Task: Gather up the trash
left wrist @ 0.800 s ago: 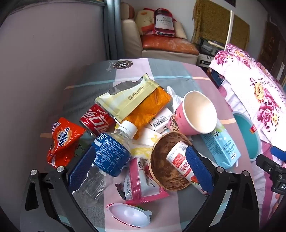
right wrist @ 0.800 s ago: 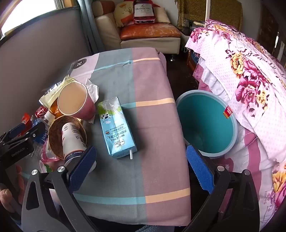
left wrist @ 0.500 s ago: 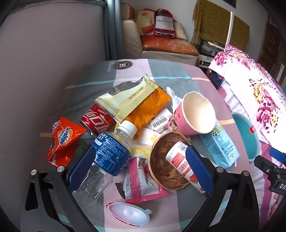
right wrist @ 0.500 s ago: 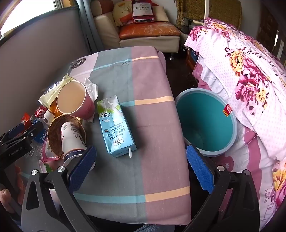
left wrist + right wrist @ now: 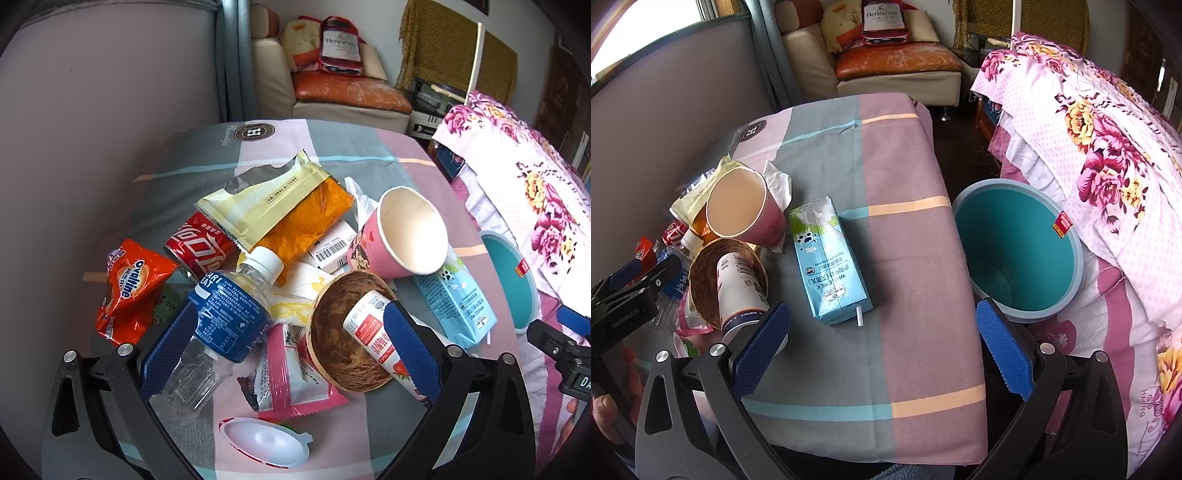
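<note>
The right gripper (image 5: pixel 882 343) drifted slightly toward the table's far end, so the milk carton (image 5: pixel 827 258) and teal bin (image 5: pixel 1015 251) sat a little lower in its view. In the left wrist view, that gripper (image 5: pixel 561 350) edged slightly leftward.

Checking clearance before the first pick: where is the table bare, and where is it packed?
Bare: the cloth between the milk carton and the edge by the bin, plus the near and far strips. Packed: left side, where bottle, can, wrappers, cup and bowl overlap.
</note>
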Action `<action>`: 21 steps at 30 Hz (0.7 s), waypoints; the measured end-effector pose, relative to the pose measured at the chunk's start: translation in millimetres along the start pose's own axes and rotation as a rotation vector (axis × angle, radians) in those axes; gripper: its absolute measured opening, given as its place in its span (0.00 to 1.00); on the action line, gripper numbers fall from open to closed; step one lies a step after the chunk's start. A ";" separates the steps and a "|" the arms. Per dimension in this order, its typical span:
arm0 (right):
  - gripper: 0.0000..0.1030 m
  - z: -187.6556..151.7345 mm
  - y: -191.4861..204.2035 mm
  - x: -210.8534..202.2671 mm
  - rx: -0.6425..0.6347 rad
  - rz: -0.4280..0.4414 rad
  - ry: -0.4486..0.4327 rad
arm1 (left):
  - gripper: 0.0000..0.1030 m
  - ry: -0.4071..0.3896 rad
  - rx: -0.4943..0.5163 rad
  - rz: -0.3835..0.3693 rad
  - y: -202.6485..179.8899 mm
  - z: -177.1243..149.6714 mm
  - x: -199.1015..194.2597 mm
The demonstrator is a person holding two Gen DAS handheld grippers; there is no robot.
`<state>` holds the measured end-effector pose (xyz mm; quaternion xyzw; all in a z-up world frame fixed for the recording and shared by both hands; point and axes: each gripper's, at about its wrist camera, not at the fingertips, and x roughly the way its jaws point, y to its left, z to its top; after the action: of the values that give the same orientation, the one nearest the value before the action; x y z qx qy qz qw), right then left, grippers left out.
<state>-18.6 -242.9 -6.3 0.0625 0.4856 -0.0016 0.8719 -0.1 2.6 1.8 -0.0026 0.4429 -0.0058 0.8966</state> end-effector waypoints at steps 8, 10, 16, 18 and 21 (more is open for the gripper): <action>0.94 2.2 1.6 -0.1 -0.003 0.004 0.002 | 0.97 0.001 0.002 0.000 -0.3 -1.8 1.8; 0.94 2.9 3.3 -0.7 -0.008 0.005 0.002 | 0.97 0.000 0.002 0.001 -0.6 -2.1 1.8; 0.94 5.8 6.0 -3.3 -0.015 0.005 -0.001 | 0.97 0.002 0.002 0.001 -0.8 -2.4 1.1; 0.94 6.7 6.4 -4.0 -0.015 0.006 -0.003 | 0.97 0.001 0.001 0.002 -1.6 -2.4 1.3; 0.94 8.5 7.4 -6.3 -0.020 0.005 -0.008 | 0.97 0.001 0.002 0.001 -2.4 -3.2 3.7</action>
<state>-14.3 -236.8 4.2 0.0551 0.4819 0.0051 0.8745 -0.4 0.2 -3.1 -0.0015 0.4432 -0.0055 0.8964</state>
